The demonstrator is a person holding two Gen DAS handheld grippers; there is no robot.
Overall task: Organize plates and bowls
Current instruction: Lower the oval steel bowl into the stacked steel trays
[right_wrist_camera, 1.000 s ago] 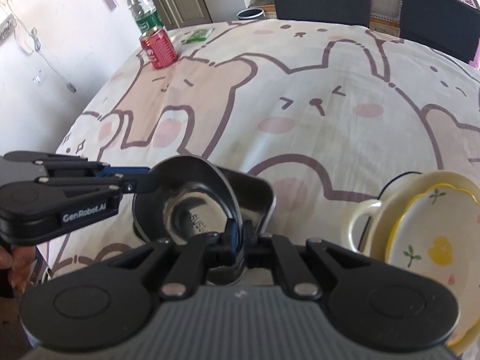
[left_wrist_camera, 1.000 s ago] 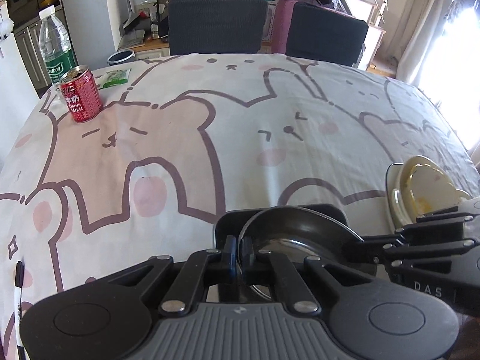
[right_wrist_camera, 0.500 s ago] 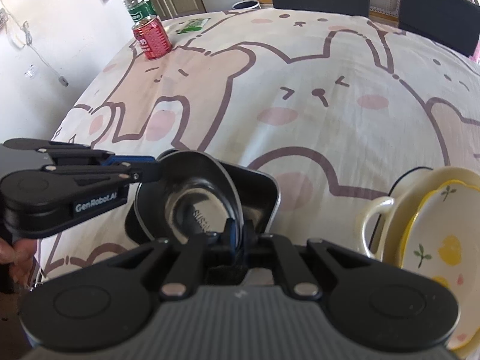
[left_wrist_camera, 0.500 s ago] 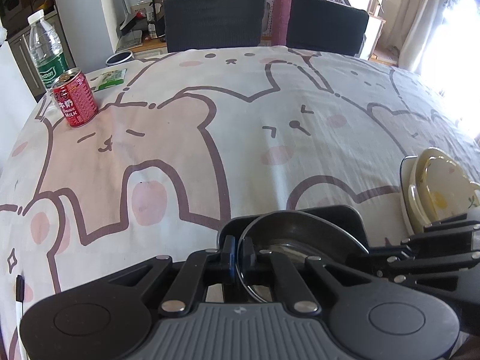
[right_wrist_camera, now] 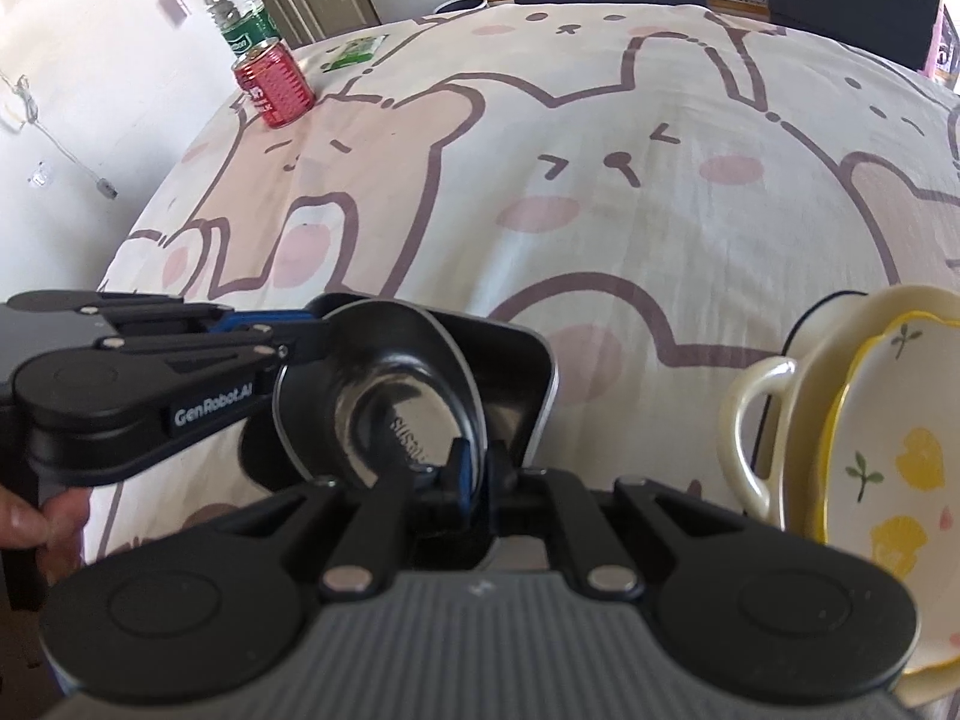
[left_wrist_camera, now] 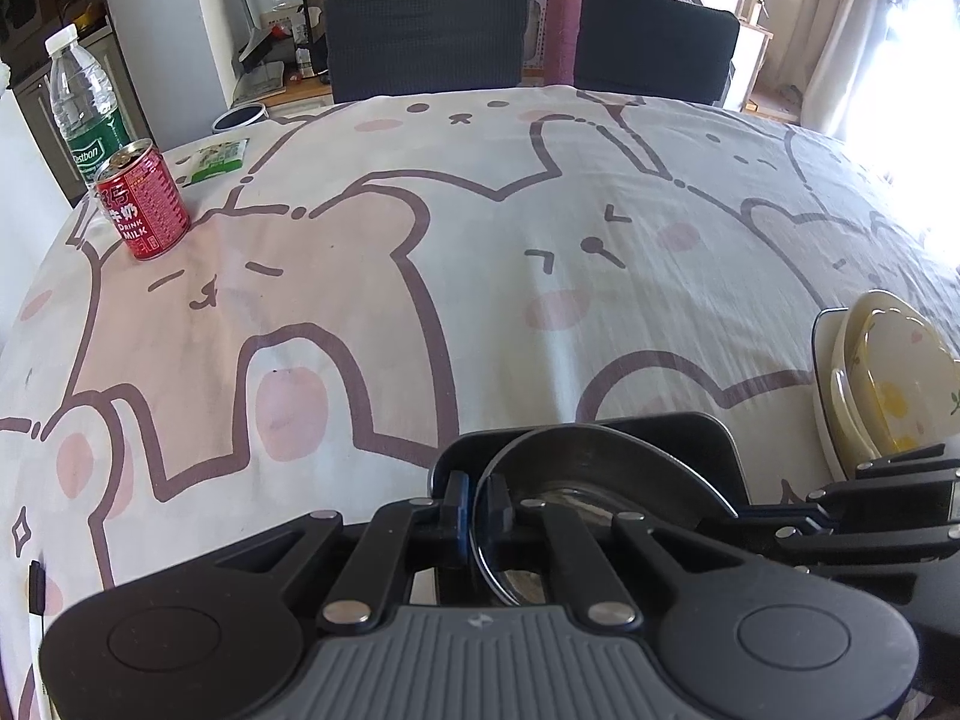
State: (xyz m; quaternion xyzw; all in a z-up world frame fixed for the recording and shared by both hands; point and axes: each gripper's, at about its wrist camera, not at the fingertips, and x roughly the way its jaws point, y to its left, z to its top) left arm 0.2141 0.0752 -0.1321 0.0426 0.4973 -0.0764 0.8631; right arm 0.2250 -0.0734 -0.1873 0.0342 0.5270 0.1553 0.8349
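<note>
A steel bowl sits over a black square dish near the table's front edge; whether it rests in the dish or hangs just above it I cannot tell. My left gripper is shut on the bowl's left rim. My right gripper is shut on the opposite rim. To the right lies a stack of cream plates, with a yellow-edged flower plate on top.
A red drink can, a water bottle and a green packet stand at the far left corner. Two dark chairs line the far edge. A hand holds the left gripper.
Both grippers keep their hold on the bowl's rim. The views have shifted only slightly, and a little more of the black dish shows behind the bowl.
</note>
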